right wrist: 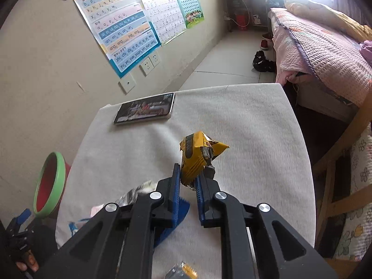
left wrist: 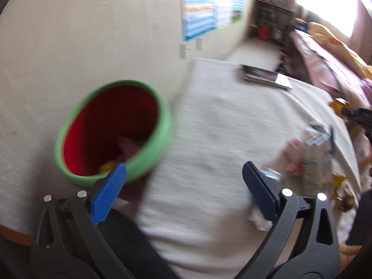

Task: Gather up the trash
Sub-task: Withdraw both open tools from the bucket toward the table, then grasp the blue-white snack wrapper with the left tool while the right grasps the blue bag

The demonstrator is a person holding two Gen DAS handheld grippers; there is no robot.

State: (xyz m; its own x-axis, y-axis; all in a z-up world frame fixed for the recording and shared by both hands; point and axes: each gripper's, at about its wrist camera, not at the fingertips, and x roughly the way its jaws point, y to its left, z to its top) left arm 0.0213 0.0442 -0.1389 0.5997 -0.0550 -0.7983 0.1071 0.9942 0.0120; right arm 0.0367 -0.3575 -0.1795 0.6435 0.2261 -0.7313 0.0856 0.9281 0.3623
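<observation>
A crumpled yellow wrapper (right wrist: 197, 158) stands pinched between the clenched jaws of the right gripper (right wrist: 187, 179), lifted above the white-covered table (right wrist: 244, 127). The left gripper (left wrist: 183, 176) hangs released and empty beside the green-rimmed bin (left wrist: 111, 130) at the table's left edge, more litter (left wrist: 309, 153) nearby.

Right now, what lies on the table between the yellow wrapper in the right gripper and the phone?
Nothing: in the right wrist view only bare white table cover separates the yellow wrapper, clamped in the right gripper, from the phone.
</observation>
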